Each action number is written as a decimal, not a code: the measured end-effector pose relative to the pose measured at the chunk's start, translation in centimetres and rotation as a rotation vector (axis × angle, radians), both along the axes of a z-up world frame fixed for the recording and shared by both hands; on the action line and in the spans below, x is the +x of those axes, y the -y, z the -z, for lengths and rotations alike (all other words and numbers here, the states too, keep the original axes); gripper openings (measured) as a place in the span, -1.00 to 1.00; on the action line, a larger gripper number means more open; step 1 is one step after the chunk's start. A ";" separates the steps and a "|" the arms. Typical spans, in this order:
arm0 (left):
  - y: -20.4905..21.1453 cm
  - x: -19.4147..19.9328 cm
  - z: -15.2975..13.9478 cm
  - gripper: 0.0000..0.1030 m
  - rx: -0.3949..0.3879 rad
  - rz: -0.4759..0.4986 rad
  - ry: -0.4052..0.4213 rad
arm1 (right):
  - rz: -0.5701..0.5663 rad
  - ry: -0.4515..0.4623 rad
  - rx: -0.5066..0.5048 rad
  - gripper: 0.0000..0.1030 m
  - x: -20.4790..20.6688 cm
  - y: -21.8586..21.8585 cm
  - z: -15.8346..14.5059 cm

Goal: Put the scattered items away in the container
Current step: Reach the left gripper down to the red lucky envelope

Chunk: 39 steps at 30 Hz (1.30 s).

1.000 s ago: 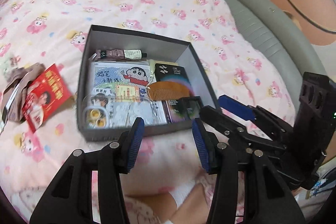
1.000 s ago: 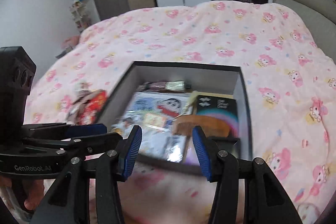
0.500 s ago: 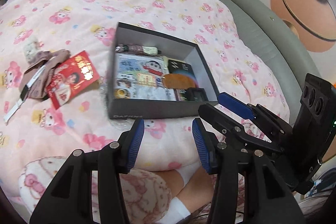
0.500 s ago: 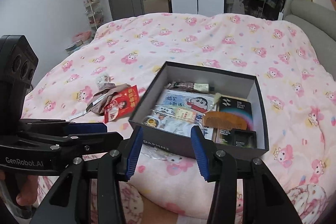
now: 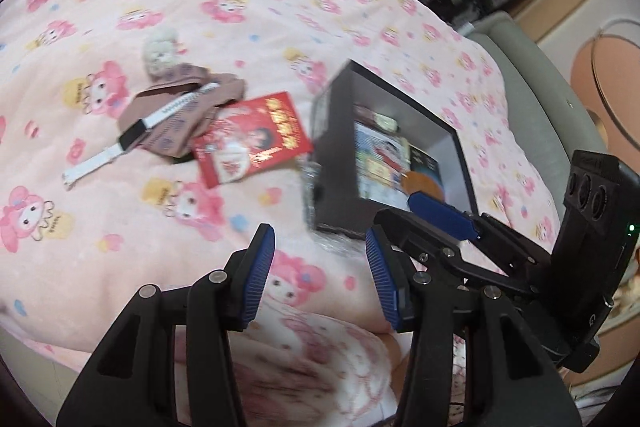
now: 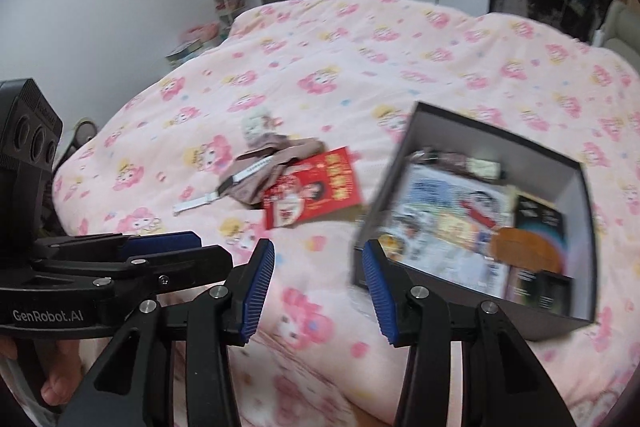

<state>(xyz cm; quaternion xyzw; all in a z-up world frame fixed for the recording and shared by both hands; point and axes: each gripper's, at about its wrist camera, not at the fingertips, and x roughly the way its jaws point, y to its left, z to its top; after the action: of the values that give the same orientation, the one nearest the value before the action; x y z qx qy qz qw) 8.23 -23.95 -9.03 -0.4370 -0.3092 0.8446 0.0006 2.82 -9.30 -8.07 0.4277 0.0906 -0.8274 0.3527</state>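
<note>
Nearest, the left gripper (image 5: 316, 275) and right gripper (image 6: 318, 287) both gape, empty. Beyond them to the left, a red printed envelope (image 5: 252, 139), brown folded cloth (image 5: 180, 115) and white strap watch (image 5: 132, 135) lie overlapped; a grab could drag all three. Right, the dark grey cardboard box (image 6: 576, 311) sits nearly full.

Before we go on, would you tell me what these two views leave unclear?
- Box contents: motion-blurred in both views; its near corner sits behind the right gripper.
- Red packet: print unreadable, blurred.
- Brown cloth: partly under the white strap; what lies beneath is hidden.
- Left gripper: open, empty.
</note>
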 end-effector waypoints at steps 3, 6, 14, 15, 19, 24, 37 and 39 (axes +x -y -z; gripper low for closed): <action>2.3 -0.3 1.3 -0.04 0.028 -0.055 0.010 | -0.039 0.070 -0.019 -0.16 -1.0 2.0 1.3; 5.4 -0.7 3.2 -0.04 0.100 -0.155 0.036 | -0.064 0.176 -0.068 -0.16 -2.5 3.2 3.0; 10.4 -4.5 7.8 -0.04 0.123 -0.211 0.137 | -0.045 0.178 0.013 -0.16 -6.1 6.5 5.2; 11.0 -5.0 8.4 -0.04 0.125 -0.219 0.163 | -0.039 0.164 0.026 -0.16 -6.7 7.0 5.3; 12.5 -7.4 10.5 -0.04 0.224 -0.176 0.217 | 0.013 0.130 0.099 -0.16 -9.7 8.7 6.2; 12.2 -10.9 13.3 0.10 0.279 -0.092 0.295 | 0.075 0.155 0.131 -0.16 -13.7 9.7 7.6; 12.1 -13.2 16.0 -0.82 0.416 -0.009 0.266 | 0.064 0.120 0.171 -0.11 -15.2 10.9 8.8; 12.1 -12.3 14.9 -0.88 0.405 -0.018 0.225 | 0.070 0.143 0.153 -0.11 -14.9 10.5 8.5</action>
<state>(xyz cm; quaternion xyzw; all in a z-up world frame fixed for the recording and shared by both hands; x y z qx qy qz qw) -4.06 -36.09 -23.91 -0.5167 -0.4744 0.7112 0.0463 -12.04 -19.78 -16.57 0.5141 0.1131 -0.7973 0.2954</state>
